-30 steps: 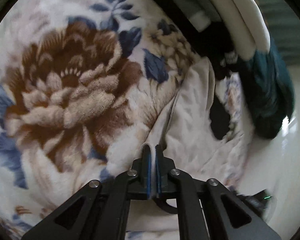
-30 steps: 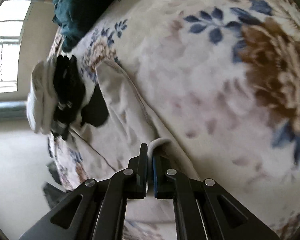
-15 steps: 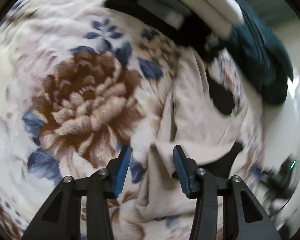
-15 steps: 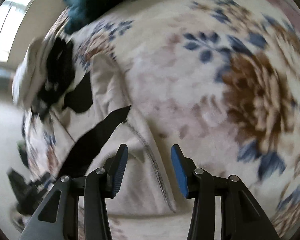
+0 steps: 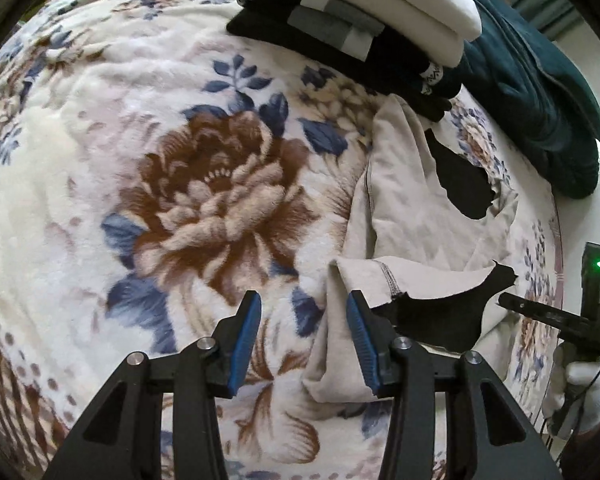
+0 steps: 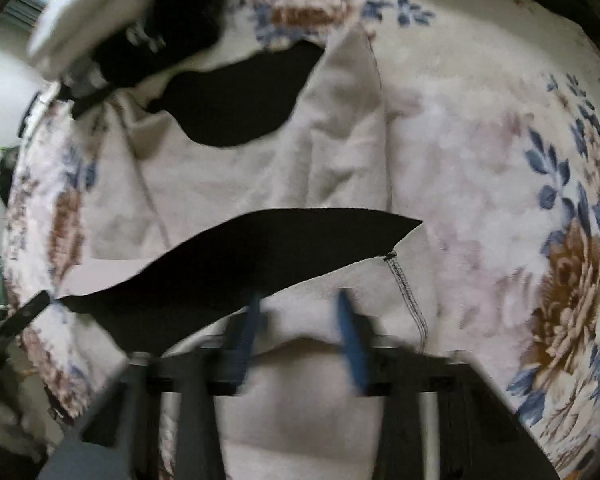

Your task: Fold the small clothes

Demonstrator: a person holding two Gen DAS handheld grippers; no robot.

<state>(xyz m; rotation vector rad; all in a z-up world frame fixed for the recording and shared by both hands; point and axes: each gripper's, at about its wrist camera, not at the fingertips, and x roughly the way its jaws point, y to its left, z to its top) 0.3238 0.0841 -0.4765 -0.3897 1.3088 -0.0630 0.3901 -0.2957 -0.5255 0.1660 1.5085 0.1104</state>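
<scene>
On the floral blanket [image 5: 100, 128], a beige garment [image 5: 412, 208] lies half-folded.
Soft, limp cloth; pinch its stitched hem. Left gripper [image 5: 304, 340] and right gripper [image 6: 300, 332] gape, holding nothing.

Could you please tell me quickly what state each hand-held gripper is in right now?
Left hand-held gripper: open, holding nothing, beside the beige garment.
Right hand-held gripper: open, holding nothing, over the same garment.

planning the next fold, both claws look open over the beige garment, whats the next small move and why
Probably bring the left claw down to grip the folded beige garment at its near corner. Both claws are open and hold nothing, the right claw being blurred. The garment lies on the floral blanket only partly folded and wrinkled, so it likely needs another fold.
</scene>
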